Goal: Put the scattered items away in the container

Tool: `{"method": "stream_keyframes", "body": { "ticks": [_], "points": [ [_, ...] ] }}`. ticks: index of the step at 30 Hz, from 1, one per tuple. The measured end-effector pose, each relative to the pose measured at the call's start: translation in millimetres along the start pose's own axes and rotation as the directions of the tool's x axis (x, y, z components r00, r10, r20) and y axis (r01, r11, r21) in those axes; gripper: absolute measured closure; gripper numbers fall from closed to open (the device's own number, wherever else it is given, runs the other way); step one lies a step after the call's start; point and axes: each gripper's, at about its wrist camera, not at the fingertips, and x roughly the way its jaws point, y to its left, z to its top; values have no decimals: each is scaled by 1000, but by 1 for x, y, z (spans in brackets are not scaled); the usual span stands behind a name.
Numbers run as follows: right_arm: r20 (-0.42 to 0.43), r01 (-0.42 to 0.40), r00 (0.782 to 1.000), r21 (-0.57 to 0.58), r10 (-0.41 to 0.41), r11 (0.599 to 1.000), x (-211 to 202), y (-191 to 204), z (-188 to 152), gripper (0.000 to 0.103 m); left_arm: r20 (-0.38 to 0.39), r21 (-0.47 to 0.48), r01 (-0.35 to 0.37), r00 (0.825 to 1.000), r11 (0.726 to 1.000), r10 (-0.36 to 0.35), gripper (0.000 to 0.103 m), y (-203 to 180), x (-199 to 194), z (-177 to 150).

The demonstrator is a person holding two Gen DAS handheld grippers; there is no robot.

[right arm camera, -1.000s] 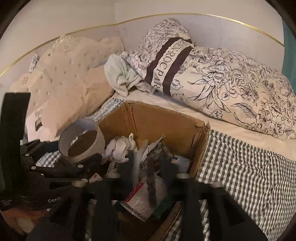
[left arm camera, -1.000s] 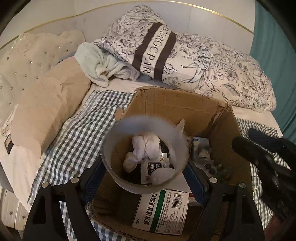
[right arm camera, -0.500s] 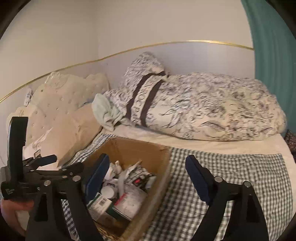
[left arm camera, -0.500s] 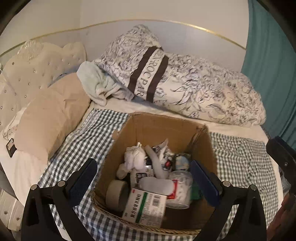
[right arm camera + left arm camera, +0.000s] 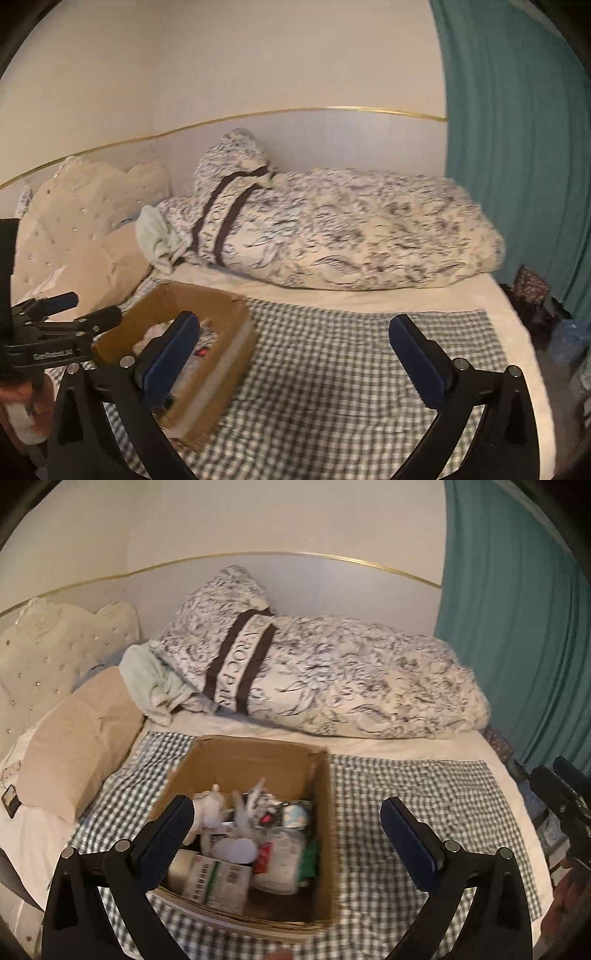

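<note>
On the checked cloth [image 5: 424, 786], the cardboard box [image 5: 258, 753] is sitting full; light yet floppy-walled, best gripped by opposite rims. Both left gripper [image 5: 286, 821] and right gripper [image 5: 295, 334] are standing spread, empty, the right's jaws having just been opening.

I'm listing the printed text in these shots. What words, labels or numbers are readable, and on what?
"ROCPAR", first letters blurred: dark-striped band on the floral pillow.
"GenRobot.AI", faint: body of the left claw.
White and green medicine box in the cardboard box: barcode and print too blurred to read.
Other packets in the box: unreadable.
</note>
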Motion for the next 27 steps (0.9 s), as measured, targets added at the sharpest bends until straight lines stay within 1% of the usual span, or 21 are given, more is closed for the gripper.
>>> {"method": "stream_keyframes", "body": {
  "ticks": [5,9,14,18,21,27],
  "points": [
    [7,39,999,24,-39,999,-21,-32,1,0,15,35,38,999,999,-38,0,-37,-12,1],
    [9,72,997,21,-72,997,-40,-55,-1,0,24,74,62,998,995,-64,0,-69,-22,1],
    [3,123,992,12,-123,992,-61,-76,-6,0,27,98,82,996,992,-85,0,-98,-31,-1],
    [-8,145,989,21,-145,989,-75,-95,-12,0,20,117,94,995,989,-97,0,-117,-35,-4],
    [-9,156,988,40,-156,987,-80,-107,-15,0,6,134,89,996,987,-90,0,-128,-35,-7],
    [-25,158,987,71,-156,985,-80,-120,-20,0,2,134,86,996,987,-87,0,-138,-38,-12]
  ]
}}
